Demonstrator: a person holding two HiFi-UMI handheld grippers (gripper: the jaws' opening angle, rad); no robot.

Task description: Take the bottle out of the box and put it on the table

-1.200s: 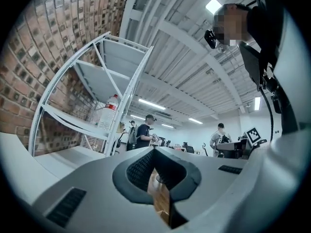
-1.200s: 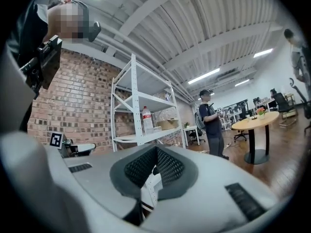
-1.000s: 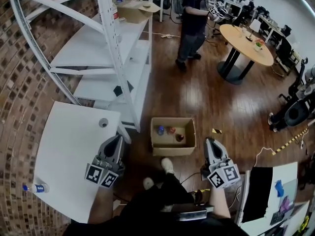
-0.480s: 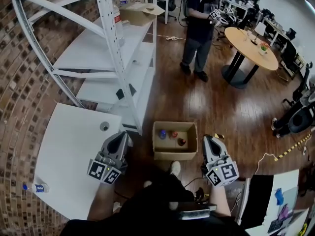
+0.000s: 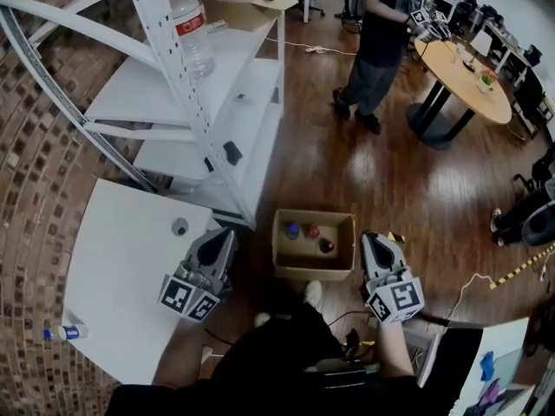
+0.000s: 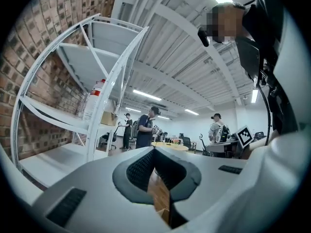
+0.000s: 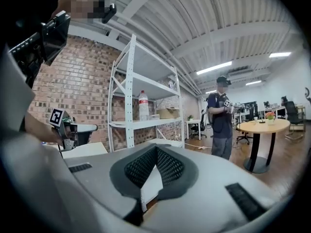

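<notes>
An open cardboard box [image 5: 314,265] stands on the wooden floor in the head view, just ahead of the person's feet. Inside it stand three bottles seen from above: a blue-capped one [image 5: 293,230], a red-topped one [image 5: 310,231] and a dark red one [image 5: 326,246]. My left gripper [image 5: 227,234] hangs left of the box, over the edge of the white table [image 5: 113,267], its jaws together and empty. My right gripper [image 5: 375,237] hangs right of the box, also shut and empty. In each gripper view the pads [image 6: 141,166] [image 7: 170,165] meet at the tip.
A white metal shelf [image 5: 186,102] rises behind the table with a large clear bottle [image 5: 189,31] and a cardboard box [image 5: 247,7] on it. A small bottle [image 5: 61,331] lies near the table's front left. A person [image 5: 381,33] stands by a round wooden table [image 5: 464,72].
Both grippers have moved forward and now flank the box, which lies nearer. The person at the back has stepped further right, toward the round table.
</notes>
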